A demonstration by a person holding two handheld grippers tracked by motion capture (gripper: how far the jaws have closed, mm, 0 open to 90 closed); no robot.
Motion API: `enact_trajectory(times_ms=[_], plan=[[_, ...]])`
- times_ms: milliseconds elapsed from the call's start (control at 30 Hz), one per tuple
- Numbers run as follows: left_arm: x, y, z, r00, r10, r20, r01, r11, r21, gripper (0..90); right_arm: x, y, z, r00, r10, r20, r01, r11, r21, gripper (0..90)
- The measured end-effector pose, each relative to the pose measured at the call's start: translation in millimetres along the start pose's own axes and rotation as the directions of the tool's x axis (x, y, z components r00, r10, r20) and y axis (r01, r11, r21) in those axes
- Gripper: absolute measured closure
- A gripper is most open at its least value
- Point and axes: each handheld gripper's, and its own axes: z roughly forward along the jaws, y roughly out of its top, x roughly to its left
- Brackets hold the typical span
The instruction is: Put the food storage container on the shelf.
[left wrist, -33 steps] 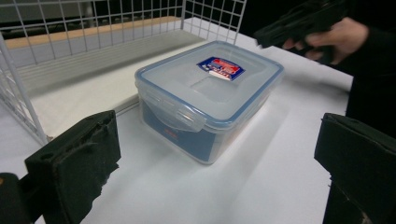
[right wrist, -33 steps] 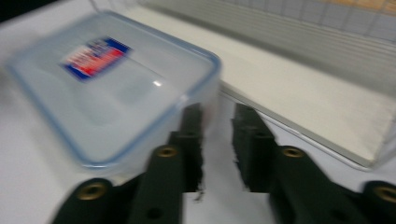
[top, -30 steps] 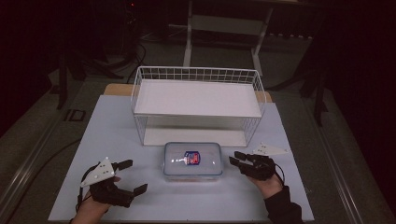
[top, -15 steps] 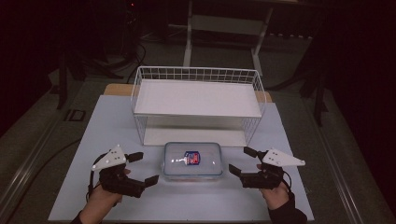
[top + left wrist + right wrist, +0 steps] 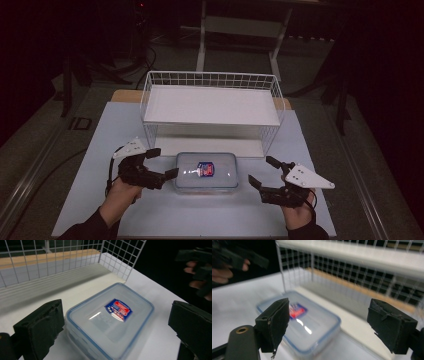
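While the box (image 5: 206, 172) lies closed on the table (image 5: 90, 150), just in front of the wire rack (image 5: 210, 107), both grippers are brought to its two short ends. Compared with a second ago, the left gripper (image 5: 166, 162) is now seen much closer to the left end of the box, almost touching it, and the right gripper (image 5: 262, 172) is turned toward the right end but kept a little apart. The jaws of the right gripper have just been opening, and nothing is between them; in the right gripper view they are spread wide with the box beyond them. In the left gripper view the jaws are also spread wide, one pad (image 5: 41, 327) beside the corner of the box, and the box is not pressed. It is judged that a two-sided grasp is being prepared, so that the box can be lifted, perhaps to the rack. The grip itself is not yet made.
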Motion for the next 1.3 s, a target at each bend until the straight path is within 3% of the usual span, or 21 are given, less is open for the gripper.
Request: enact_trajectory(times_ms=[33,100,167,267,400,500,567,600,633,667,767,800,833,967,1033,1067,1133,1233,1267,1300], plan=[[3.7,-0.2,3.7,0.9997,-0.023,0.006,0.023,0.9997,0.012,0.3,0.6,-0.9,0.4,1.0000,-0.002,0.005,0.002,1.000,0.003,18.0],[11.3,-1.9,10.5,0.9983,-0.059,0.000,0.059,0.9978,0.031,0.3,0.1,-3.5,-0.1,0.9991,0.021,-0.038,-0.022,1.000,-0.021,17.8],[18.8,-4.2,17.8,0.9954,-0.096,-0.009,0.096,0.9940,0.052,0.3,1.5,-5.1,-0.3,0.9994,0.006,-0.033,-0.006,1.000,-0.027,16.0],[28.3,-8.4,29.5,0.9868,-0.161,-0.018,0.162,0.9823,0.094,0.3,4.4,-6.2,-0.8,0.9980,0.006,-0.063,-0.009,0.999,-0.053,13.9],[36.2,-14.6,39.5,0.9761,-0.217,-0.014,0.217,0.9669,0.135,0.3,6.5,-5.5,-0.6,0.9967,0.021,-0.078,-0.023,0.999,-0.031,13.8],[42.4,-20.8,46.5,0.9634,-0.268,-0.008,0.265,0.9482,0.175,0.3,6.7,-7.8,3.5,0.9917,0.040,-0.122,-0.040,0.999,0.007,14.5],[46.1,-25.4,50.2,0.9517,-0.307,0.004,0.300,0.9330,0.199,0.3,6.7,-10.8,5.1,0.9897,0.051,-0.134,-0.050,0.999,0.012,13.8],[47.4,-27.5,51.7,0.9470,-0.321,0.009,0.313,0.9278,0.203,0.3,6.5,-11.7,5.8,0.9881,0.061,-0.141,-0.060,0.998,0.014,13.0],[47.4,-27.5,51.7,0.9470,-0.321,0.009,0.313,0.9278,0.203,0.3,6.5,-11.7,5.8,0.9881,0.061,-0.141,-0.060,0.998,0.014,13.0],[50.7,-31.3,54.8,0.9352,-0.354,0.012,0.343,0.9126,0.223,0.3,6.9,-11.8,6.2,0.9895,0.056,-0.133,-0.055,0.998,0.015,12.4],[55.8,-35.5,57.4,0.9173,-0.398,0.006,0.386,0.8926,0.233,1.0,10.0,-11.6,7.3,0.9938,0.042,-0.103,-0.041,0.999,0.009,10.2],[57.9,-37.3,57.3,0.9073,-0.420,0.018,0.405,0.8845,0.231,6.0,10.6,-12.1,7.9,0.9938,0.041,-0.103,-0.040,0.999,0.013,10.2],[59.4,-38.1,57.4,0.9031,-0.429,0.019,0.413,0.8796,0.236,9.1,11.0,-12.9,8.9,0.9942,0.037,-0.101,-0.035,0.999,0.022,10.2],[64.6,-42.0,58.0,0.8739,-0.484,0.044,0.456,0.8482,0.269,16.9,10.2,-15.2,10.9,0.9946,0.044,-0.094,-0.040,0.998,0.042,10.3],[66.8,-43.4,57.5,0.8671,-0.496,0.046,0.466,0.8404,0.276,24.2,8.7,-15.4,10.9,0.9945,0.050,-0.092,-0.046,0.998,0.041,10.4],[68.0,-44.3,57.3,0.8589,-0.508,0.063,0.474,0.8353,0.279,28.7,8.0,-15.4,10.9,0.9945,0.053,-0.090,-0.049,0.998,0.045,10.5],[69.9,-45.0,57.4,0.8508,-0.517,0.097,0.467,0.8273,0.313,32.3,7.3,-15.6,10.9,0.9944,0.057,-0.089,-0.053,0.998,0.046,10.5],[70.2,-43.2,56.1,0.8524,-0.505,0.135,0.439,0.8316,0.340,42.1,6.8,-16.1,11.6,0.9944,0.061,-0.086,-0.056,0.997,0.054,12.2],[70.3,-42.8,56.4,0.8486,-0.511,0.137,0.442,0.8272,0.346,42.6,6.5,-16.2,12.1,0.9941,0.063,-0.088,-0.058,0.997,0.058,12.3],[70.7,-43.1,56.9,0.8386,-0.528,0.135,0.459,0.8182,0.346,43.2,6.4,-16.3,12.7,0.9941,0.067,-0.085,-0.061,0.996,0.062,12.3]])
